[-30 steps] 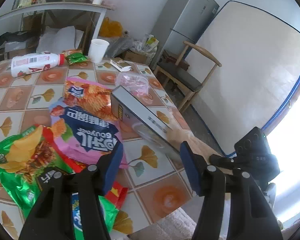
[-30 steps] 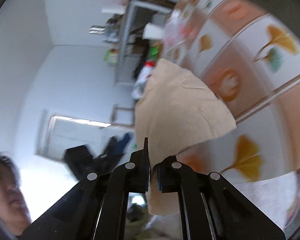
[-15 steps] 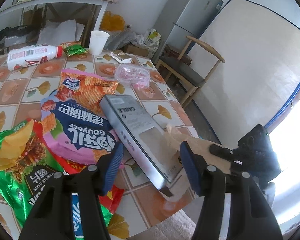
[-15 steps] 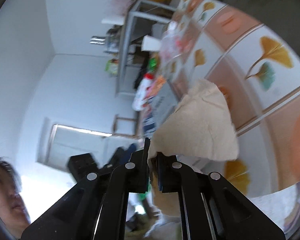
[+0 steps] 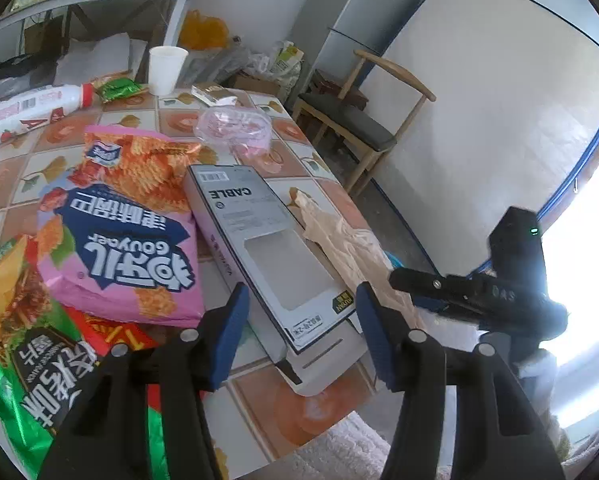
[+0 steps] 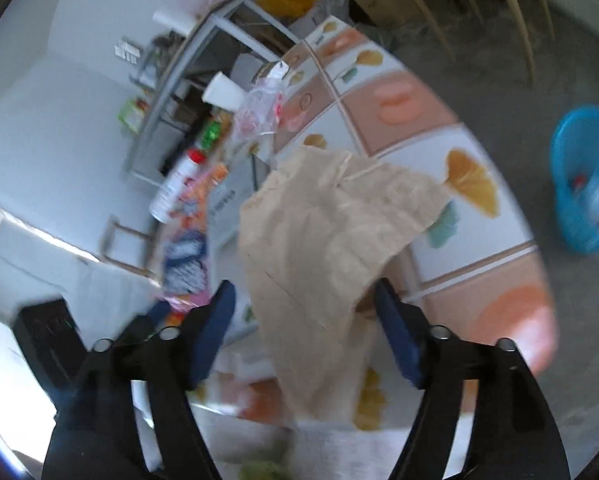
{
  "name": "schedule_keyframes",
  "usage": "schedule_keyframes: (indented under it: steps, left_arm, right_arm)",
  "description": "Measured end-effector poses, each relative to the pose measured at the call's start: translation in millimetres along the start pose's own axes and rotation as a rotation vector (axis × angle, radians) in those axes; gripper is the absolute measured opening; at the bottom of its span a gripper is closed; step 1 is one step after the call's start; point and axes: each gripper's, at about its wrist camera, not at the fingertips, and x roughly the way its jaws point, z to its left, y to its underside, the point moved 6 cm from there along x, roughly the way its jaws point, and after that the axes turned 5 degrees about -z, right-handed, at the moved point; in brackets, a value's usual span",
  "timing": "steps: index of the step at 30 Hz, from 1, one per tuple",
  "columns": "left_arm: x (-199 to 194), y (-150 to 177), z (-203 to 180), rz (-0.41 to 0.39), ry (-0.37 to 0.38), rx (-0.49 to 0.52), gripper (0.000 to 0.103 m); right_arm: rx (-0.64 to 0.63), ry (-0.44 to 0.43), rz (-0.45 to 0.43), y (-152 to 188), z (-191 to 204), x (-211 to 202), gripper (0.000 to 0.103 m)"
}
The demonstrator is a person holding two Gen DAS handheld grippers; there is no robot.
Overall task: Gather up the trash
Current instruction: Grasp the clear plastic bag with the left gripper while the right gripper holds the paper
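Note:
A grey cable box (image 5: pixel 267 256) lies flat near the table's edge, its near end between the fingers of my left gripper (image 5: pixel 303 320). The jaws are closing around it. A gap still shows at the left pad (image 5: pixel 235 316). A crumpled brown paper bag (image 5: pixel 339 232) lies beside the box at the table's edge. In the right wrist view the same paper bag (image 6: pixel 323 232) hangs loose between the fingers of my right gripper (image 6: pixel 303 312). Its jaws are opening wide and neither pad presses on the paper.
On the tiled table (image 5: pixel 307 412) lie a pink snack bag (image 5: pixel 115 240), a green snack bag (image 5: pixel 19 320), a milk bottle (image 5: pixel 31 108), a paper cup (image 5: pixel 165 68) and a clear plastic bag (image 5: pixel 235 128). A wooden chair (image 5: pixel 359 120) stands beyond. A blue basket (image 6: pixel 587 184) sits on the floor.
The right gripper, shut on the brown paper before, has opened wide and rolled. The box, tilted up a second ago, now lies flat, and the left gripper has come down around its near end.

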Motion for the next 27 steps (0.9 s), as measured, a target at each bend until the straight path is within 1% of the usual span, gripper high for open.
schedule_keyframes:
  steps: [1,4,6,7,10,12,13,15,19,20,21,22,23,25,27]
  left_arm:
    - [1,1,0,0.004,0.000,0.004,0.054]
    - [6,3,-1,0.017,-0.003,0.016,0.054]
    - [8,3,-1,0.025,-0.001,0.017,0.054]
    - [9,3,-1,0.029,-0.003,0.020,0.054]
    - [11,3,-3,0.035,-0.008,0.033,0.054]
    - [11,2,-3,0.039,-0.016,0.041,0.054]
    - [11,2,-3,0.041,-0.020,0.043,0.054]
    - [10,0,-2,0.047,-0.030,0.047,0.054]
    - [6,-10,6,0.057,-0.066,0.055,0.054]
    - [4,-13,8,0.057,-0.073,0.057,0.054]
    - [3,-19,11,0.057,-0.085,0.060,0.054]
    - [1,-24,13,0.055,-0.093,0.060,0.054]
    - [0,-28,15,0.053,-0.098,0.060,0.054]
    - [-2,-40,19,0.051,-0.114,0.063,0.054]
    - [-2,-53,22,0.050,-0.125,0.070,0.054]
  right_arm:
    - [-0.062,0.049,-0.002,1,1,-9,0.074]
    - [-0.182,0.112,0.000,6,-1,-25,0.076]
    - [-0.233,0.130,-0.019,6,-1,-35,0.076]
    - [-0.257,0.141,-0.043,2,1,-40,0.076]
    - [-0.261,0.134,-0.105,-7,-1,-45,0.076]
    - [-0.281,0.122,-0.114,-11,0,-38,0.076]
    - [-0.301,0.112,-0.117,-19,9,-25,0.076]
    - [-0.354,0.095,-0.117,-21,15,-9,0.076]
    - [-0.467,0.113,-0.055,-20,15,27,0.075]
    - [-0.476,0.135,-0.027,-20,9,37,0.073]
    - [-0.471,0.150,-0.009,-20,5,43,0.065]
    - [-0.461,0.159,-0.020,-22,-1,45,0.065]
    - [-0.446,0.150,-0.023,-23,-4,44,0.063]
    - [-0.399,0.138,-0.034,-26,-10,41,0.055]
    - [-0.380,0.140,-0.045,-26,-15,39,0.044]
